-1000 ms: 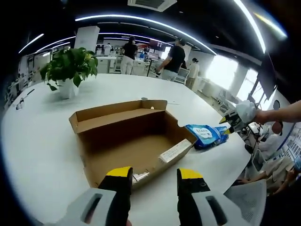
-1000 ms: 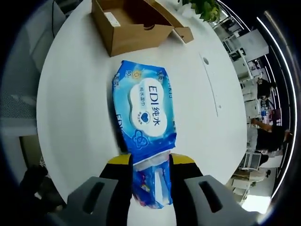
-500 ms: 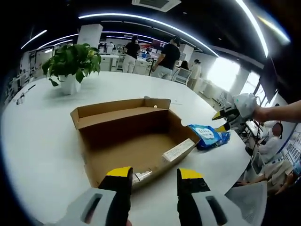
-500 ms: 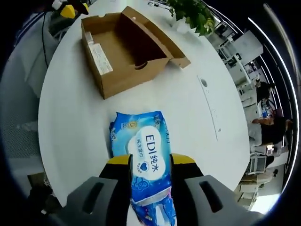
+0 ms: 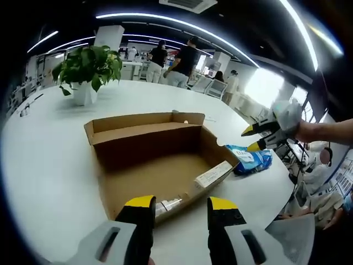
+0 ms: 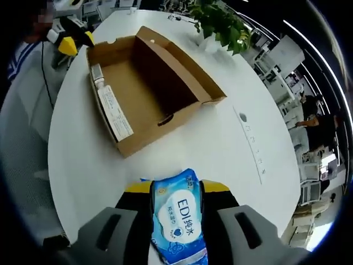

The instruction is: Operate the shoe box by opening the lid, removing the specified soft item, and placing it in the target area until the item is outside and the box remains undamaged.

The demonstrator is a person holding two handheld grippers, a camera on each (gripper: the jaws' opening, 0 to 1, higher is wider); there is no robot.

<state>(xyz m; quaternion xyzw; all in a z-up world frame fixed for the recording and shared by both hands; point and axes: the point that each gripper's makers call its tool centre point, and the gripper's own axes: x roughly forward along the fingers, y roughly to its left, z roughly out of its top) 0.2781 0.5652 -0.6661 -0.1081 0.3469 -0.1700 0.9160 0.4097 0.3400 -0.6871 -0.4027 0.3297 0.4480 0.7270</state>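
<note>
The brown shoe box (image 5: 144,144) stands open and empty on the white table, its lid flap folded back on the far side; the right gripper view has the box (image 6: 138,94) too. A blue wet-wipe pack (image 5: 251,159) lies on the table just right of the box. My right gripper (image 5: 252,139) hovers above the pack, open. In its own view the right gripper (image 6: 176,190) frames the pack (image 6: 177,221) lying below, not clamped. My left gripper (image 5: 182,205) stands open at the box's near wall, holding nothing, and shows as the left gripper (image 6: 70,41) by the box's far end.
A potted plant (image 5: 88,66) stands at the table's (image 5: 38,160) far left, also the plant (image 6: 220,25). A white label (image 5: 212,174) lies against the box's right inner wall. People (image 5: 185,58) stand beyond the table. The table edge curves close behind the pack.
My right gripper has lifted up and away from the wipe pack, which stays flat on the table. The left gripper has held its place at the box.
</note>
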